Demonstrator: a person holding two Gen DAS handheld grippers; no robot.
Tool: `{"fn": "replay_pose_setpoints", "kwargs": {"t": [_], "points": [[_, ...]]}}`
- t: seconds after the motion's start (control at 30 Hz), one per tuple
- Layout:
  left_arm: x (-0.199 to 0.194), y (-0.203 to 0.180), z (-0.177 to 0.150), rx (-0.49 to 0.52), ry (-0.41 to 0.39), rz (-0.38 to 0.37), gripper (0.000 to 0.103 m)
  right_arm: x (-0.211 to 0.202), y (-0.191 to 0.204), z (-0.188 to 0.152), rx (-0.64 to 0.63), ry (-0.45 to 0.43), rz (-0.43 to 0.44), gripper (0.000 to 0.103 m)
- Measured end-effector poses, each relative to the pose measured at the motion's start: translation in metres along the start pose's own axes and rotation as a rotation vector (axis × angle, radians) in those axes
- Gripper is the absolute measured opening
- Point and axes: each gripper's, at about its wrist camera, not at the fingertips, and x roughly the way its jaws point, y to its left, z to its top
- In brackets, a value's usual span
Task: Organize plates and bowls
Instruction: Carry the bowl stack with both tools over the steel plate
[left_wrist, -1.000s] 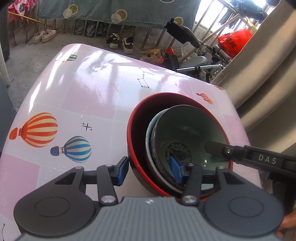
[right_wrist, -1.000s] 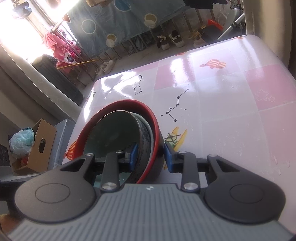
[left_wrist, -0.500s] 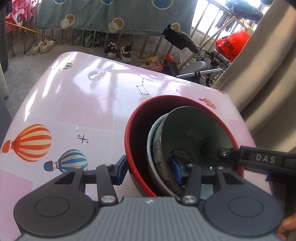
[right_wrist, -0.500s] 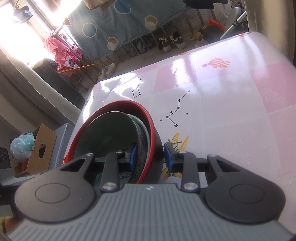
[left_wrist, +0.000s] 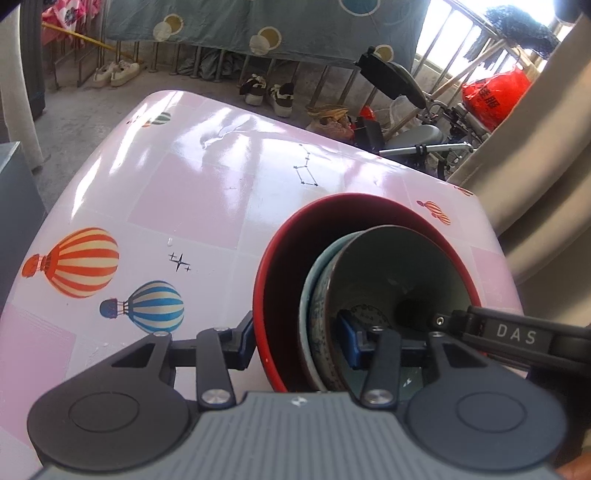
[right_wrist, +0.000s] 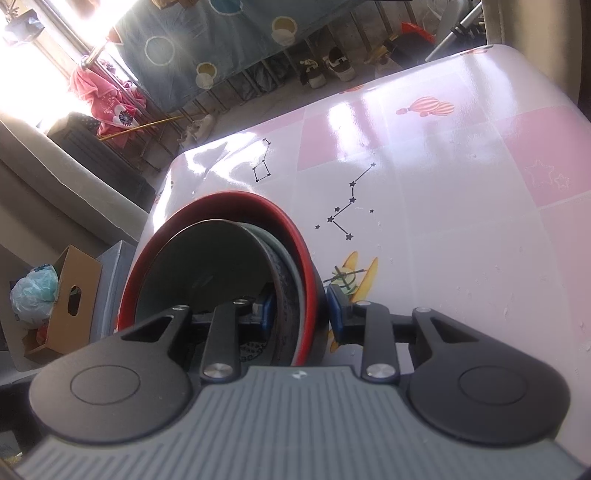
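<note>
Two claws were set on opposite sides of the nested bowls (left_wrist: 369, 295) on the surface (left_wrist: 207, 192): the left claw (left_wrist: 299, 338) was closing across their near walls, the right claw (right_wrist: 301, 310) pinched the rims.

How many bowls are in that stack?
3, nested: red bowl outermost, pale teal bowl inside it, patterned bowl innermost. More could be hidden beneath.
</note>
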Motion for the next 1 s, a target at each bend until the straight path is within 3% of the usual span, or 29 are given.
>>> {"fn": "replay_pose_setpoints", "kwargs": {"t": [0.47, 1.0], "points": [[-0.021, -0.011, 0.003, -0.013, 0.004, 0.013, 0.041, -0.022, 0.005, 0.004, 0.010, 0.010, -0.012, 0.028], [-0.027, -0.006, 0.009, -0.050, 0.011, 0.017, 0.040, -0.015, 0.005, 0.016, 0.060, 0.039, -0.007, 0.028]]}}
